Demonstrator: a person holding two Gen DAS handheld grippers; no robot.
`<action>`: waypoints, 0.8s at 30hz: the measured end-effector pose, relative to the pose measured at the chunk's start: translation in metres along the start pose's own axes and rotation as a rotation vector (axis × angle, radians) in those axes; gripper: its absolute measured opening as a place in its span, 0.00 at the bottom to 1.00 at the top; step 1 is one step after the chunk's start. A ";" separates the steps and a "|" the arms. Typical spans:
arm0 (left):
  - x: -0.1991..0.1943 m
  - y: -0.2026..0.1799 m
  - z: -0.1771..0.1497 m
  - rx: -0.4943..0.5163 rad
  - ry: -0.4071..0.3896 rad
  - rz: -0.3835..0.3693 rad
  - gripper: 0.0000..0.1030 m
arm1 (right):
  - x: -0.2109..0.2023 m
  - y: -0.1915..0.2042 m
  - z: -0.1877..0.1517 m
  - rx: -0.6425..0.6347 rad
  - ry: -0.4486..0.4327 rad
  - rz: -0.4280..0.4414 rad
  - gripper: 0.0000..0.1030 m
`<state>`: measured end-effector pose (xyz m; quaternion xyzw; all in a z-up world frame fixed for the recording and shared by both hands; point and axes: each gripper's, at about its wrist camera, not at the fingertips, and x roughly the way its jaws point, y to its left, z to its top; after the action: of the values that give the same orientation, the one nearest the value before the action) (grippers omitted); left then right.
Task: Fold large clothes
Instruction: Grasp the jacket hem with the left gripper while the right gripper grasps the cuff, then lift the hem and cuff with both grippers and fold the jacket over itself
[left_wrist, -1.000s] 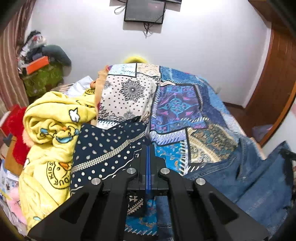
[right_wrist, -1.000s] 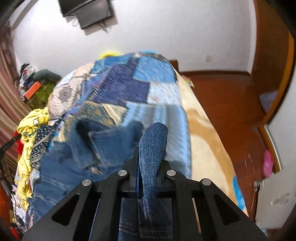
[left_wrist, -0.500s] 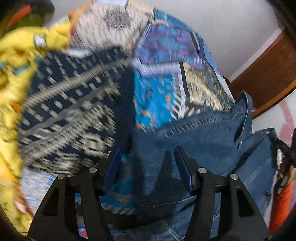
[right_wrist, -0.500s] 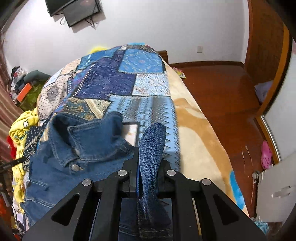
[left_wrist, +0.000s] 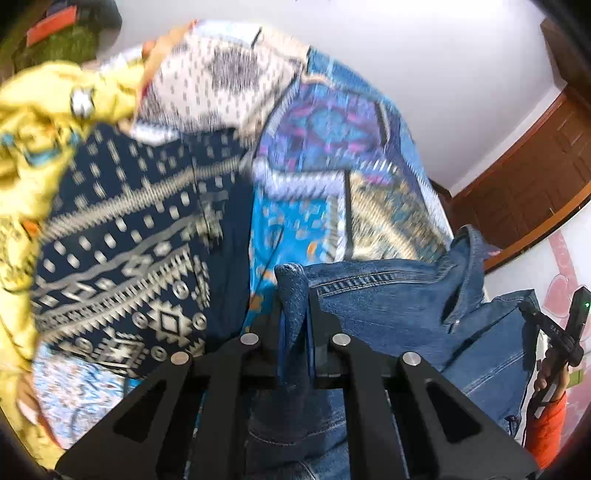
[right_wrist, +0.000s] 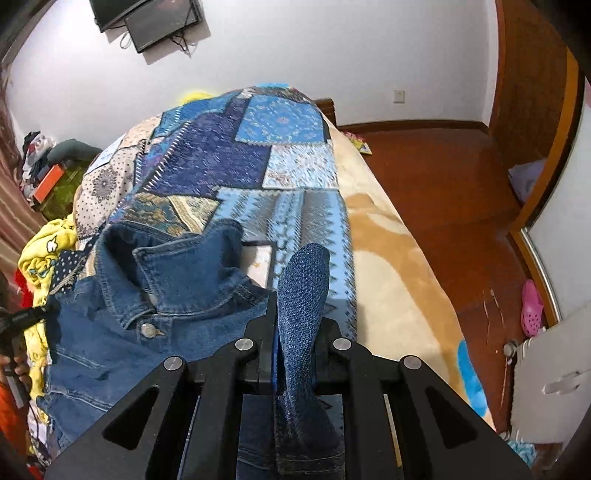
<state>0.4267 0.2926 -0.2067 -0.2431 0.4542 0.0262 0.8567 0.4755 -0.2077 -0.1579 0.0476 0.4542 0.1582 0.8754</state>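
Denim jacket (right_wrist: 155, 317) spread sideways between both clamped grippers (left_wrist: 295, 317) (right_wrist: 301, 325), collar toward the headboard

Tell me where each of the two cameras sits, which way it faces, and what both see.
Left wrist: sits behind the left tongs, faces up the bed; they pinch a fold of the denim jacket. At far right, the person's hand on the other handle.
Right wrist: sits behind the right tongs, faces along the bed toward the wall screen; they pinch denim too.
Shared: jacket, patchwork bedspread, yellow blanket.
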 end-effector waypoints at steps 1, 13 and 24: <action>-0.009 -0.003 0.004 0.010 -0.020 0.008 0.08 | -0.003 0.003 0.004 -0.003 -0.012 0.007 0.09; -0.030 0.021 0.034 0.068 -0.115 0.226 0.08 | 0.024 0.054 0.041 -0.068 -0.095 -0.001 0.10; 0.048 0.037 0.021 0.138 -0.026 0.360 0.17 | 0.102 0.015 0.025 -0.023 0.046 -0.063 0.13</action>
<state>0.4606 0.3262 -0.2494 -0.0983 0.4801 0.1511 0.8585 0.5467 -0.1592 -0.2193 0.0194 0.4735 0.1370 0.8698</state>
